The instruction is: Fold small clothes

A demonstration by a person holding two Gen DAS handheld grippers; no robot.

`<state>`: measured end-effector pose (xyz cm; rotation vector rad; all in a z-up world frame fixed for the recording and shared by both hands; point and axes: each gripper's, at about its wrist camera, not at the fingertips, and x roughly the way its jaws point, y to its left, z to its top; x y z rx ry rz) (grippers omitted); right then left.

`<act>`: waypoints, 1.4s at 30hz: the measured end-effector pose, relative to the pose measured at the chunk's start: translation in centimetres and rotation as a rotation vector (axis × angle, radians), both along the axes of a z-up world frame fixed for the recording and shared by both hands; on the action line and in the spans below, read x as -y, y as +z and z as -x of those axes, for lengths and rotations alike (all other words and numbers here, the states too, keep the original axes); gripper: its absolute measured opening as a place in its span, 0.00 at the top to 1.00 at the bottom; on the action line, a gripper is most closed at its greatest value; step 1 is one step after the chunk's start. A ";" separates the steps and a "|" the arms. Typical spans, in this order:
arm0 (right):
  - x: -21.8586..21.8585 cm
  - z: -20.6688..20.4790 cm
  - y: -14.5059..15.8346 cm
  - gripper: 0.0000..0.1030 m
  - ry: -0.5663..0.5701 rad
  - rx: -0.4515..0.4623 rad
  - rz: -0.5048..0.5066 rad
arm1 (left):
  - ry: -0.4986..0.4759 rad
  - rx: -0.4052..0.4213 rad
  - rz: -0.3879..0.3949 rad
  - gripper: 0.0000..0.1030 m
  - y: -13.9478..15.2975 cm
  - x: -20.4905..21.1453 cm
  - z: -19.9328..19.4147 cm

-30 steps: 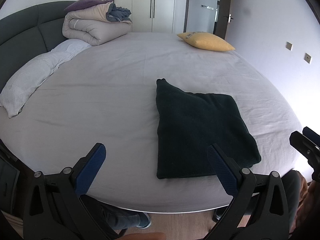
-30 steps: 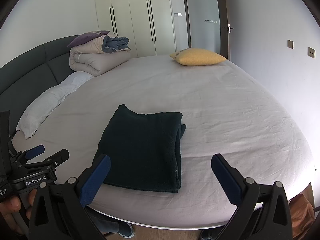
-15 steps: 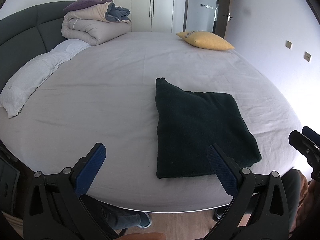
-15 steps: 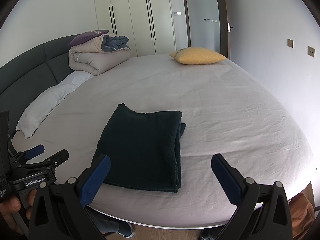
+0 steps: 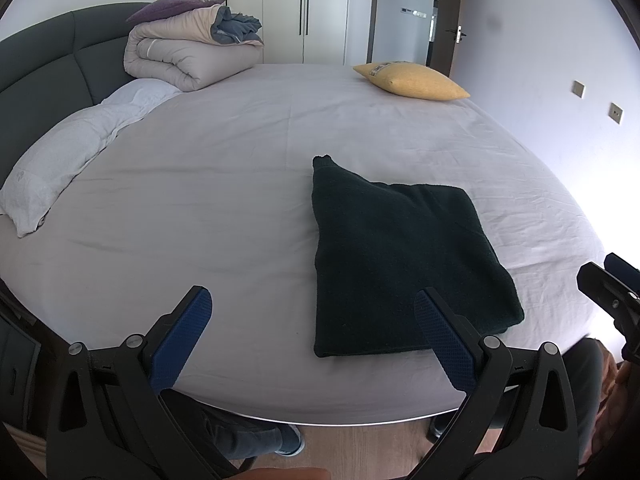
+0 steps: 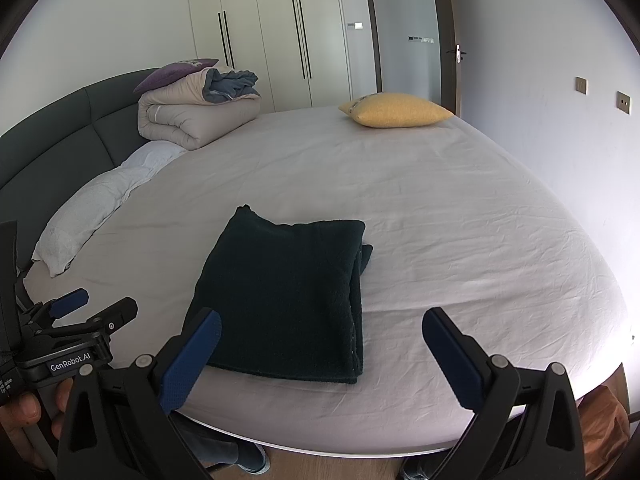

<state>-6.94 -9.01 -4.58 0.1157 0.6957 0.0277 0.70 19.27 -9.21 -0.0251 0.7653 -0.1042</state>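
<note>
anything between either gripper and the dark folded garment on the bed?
Nothing visible. The dark folded garment lies flat on bare sheet near the bed's front edge. Right gripper and left gripper both hover open just short of it, touching nothing. The yellow pillow and rolled duvet sit far behind.

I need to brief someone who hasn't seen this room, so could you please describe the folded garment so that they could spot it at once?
Start from the big round bed with the pale grey sheet. Near its front edge, far from the headboard, lies the dark garment, folded into a flat rectangle. It is the only near-black item on the sheet, unlike the yellow cushion, the beige rolled duvet and the white pillow.
</note>
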 end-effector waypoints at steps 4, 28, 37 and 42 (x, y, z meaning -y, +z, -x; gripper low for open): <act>0.1 0.0 -0.2 0.00 0.003 -0.002 0.000 | 0.002 -0.001 0.001 0.00 0.0 0.0 0.0; 0.1 0.0 -0.4 0.00 0.004 -0.005 -0.001 | -0.013 -0.014 0.003 0.00 -0.5 -0.5 -0.3; 0.1 0.1 -0.4 0.00 0.005 -0.005 -0.001 | -0.017 -0.017 0.003 0.00 -0.6 -0.6 -0.3; 0.1 0.0 -0.3 0.00 0.005 -0.005 -0.001 | -0.022 -0.020 0.001 0.00 -0.8 -0.5 -0.6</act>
